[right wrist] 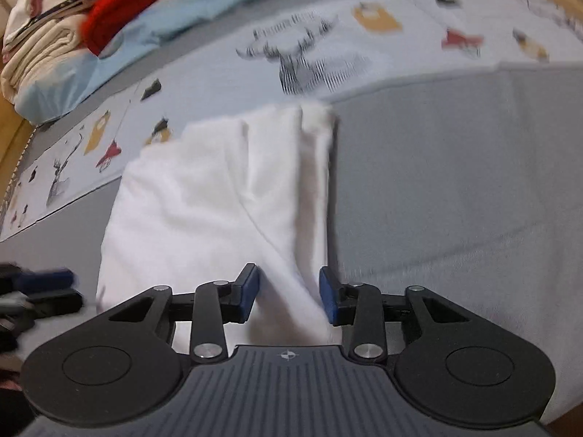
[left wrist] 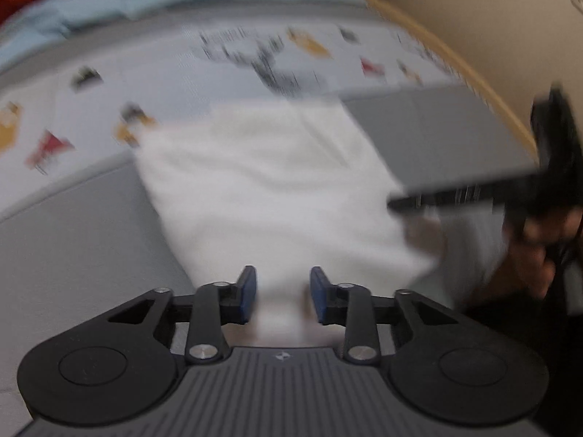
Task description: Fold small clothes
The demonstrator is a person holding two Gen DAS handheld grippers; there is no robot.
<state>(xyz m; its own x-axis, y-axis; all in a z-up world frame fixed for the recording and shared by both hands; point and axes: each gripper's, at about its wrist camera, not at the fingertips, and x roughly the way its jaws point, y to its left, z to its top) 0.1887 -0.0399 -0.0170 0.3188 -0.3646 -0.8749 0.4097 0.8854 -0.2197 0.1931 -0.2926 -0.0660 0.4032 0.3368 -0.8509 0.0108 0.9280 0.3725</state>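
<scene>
The left wrist view is smeared with blur; the white garment lies on the grey surface, its near edge between the parted jaws of the left hand-held gripper, not pinched. A hand at the right edge is indistinct. The right wrist view is sharper: folds show, the right hand-held gripper stands open over the cloth, and a pile of clothes appears behind.

White garment on grey bedcover
</scene>
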